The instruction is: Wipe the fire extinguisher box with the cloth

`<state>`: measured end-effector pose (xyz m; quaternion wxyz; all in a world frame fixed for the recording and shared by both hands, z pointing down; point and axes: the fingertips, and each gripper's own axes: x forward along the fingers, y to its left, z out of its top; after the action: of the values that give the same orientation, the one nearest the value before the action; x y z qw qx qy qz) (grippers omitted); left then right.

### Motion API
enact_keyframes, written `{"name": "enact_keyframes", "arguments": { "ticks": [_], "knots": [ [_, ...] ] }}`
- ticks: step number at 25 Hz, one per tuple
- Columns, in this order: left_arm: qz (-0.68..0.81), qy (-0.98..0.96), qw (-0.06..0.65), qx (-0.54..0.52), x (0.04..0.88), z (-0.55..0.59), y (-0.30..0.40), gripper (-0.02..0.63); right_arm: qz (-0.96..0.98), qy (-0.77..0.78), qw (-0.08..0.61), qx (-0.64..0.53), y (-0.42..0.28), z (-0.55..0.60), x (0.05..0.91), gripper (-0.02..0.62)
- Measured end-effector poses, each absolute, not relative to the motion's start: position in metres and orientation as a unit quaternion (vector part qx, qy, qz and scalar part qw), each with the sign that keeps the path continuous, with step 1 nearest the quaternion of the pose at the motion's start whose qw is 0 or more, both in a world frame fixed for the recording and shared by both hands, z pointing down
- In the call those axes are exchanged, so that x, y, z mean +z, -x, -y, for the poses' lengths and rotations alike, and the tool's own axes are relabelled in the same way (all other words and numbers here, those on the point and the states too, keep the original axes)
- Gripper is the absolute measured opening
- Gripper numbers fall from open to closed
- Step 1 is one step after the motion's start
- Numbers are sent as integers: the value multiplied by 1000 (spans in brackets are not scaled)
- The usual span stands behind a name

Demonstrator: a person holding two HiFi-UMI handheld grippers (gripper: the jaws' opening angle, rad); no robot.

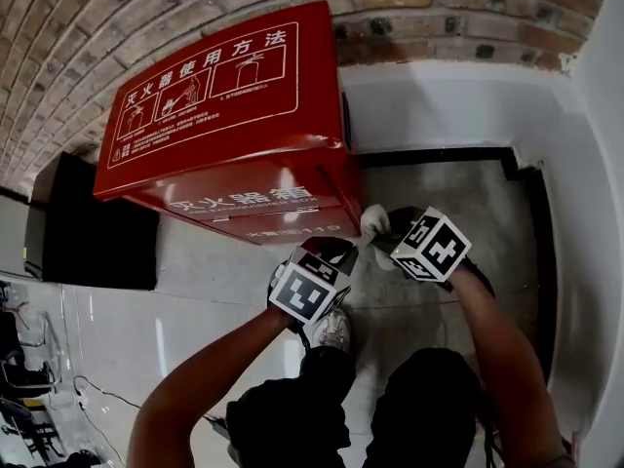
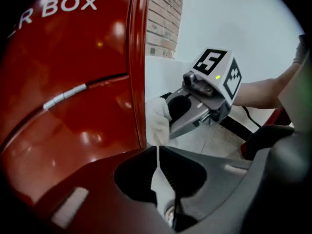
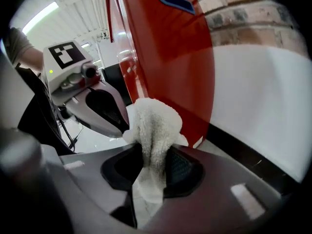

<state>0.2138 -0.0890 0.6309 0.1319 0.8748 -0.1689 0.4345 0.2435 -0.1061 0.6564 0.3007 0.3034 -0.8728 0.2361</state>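
The red fire extinguisher box (image 1: 229, 115) stands against the brick wall, with white print on its sloping lid. My right gripper (image 1: 387, 232) is shut on a white fluffy cloth (image 1: 373, 220) at the box's lower right front corner. In the right gripper view the cloth (image 3: 155, 121) bulges out from between the jaws of my right gripper (image 3: 155, 152), right next to the box's red side (image 3: 165, 57); whether it touches the box I cannot tell. My left gripper (image 1: 339, 250) hangs just left of it, its jaws shut and empty (image 2: 157, 151), facing the box's front (image 2: 73, 91).
A black cabinet (image 1: 93, 227) stands left of the box. A white wall with a black skirting strip (image 1: 439, 154) runs behind and to the right. The person's legs and a shoe (image 1: 333, 330) are below the grippers. Cables (image 1: 97, 393) lie on the floor at left.
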Motion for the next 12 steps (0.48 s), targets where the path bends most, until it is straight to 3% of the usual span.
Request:
{"name": "enact_keyframes", "arguments": {
  "ticks": [12],
  "knots": [
    [192, -887, 161, 387, 540, 112, -182, 5, 845, -394, 222, 285, -233, 109, 510, 126]
  ]
}}
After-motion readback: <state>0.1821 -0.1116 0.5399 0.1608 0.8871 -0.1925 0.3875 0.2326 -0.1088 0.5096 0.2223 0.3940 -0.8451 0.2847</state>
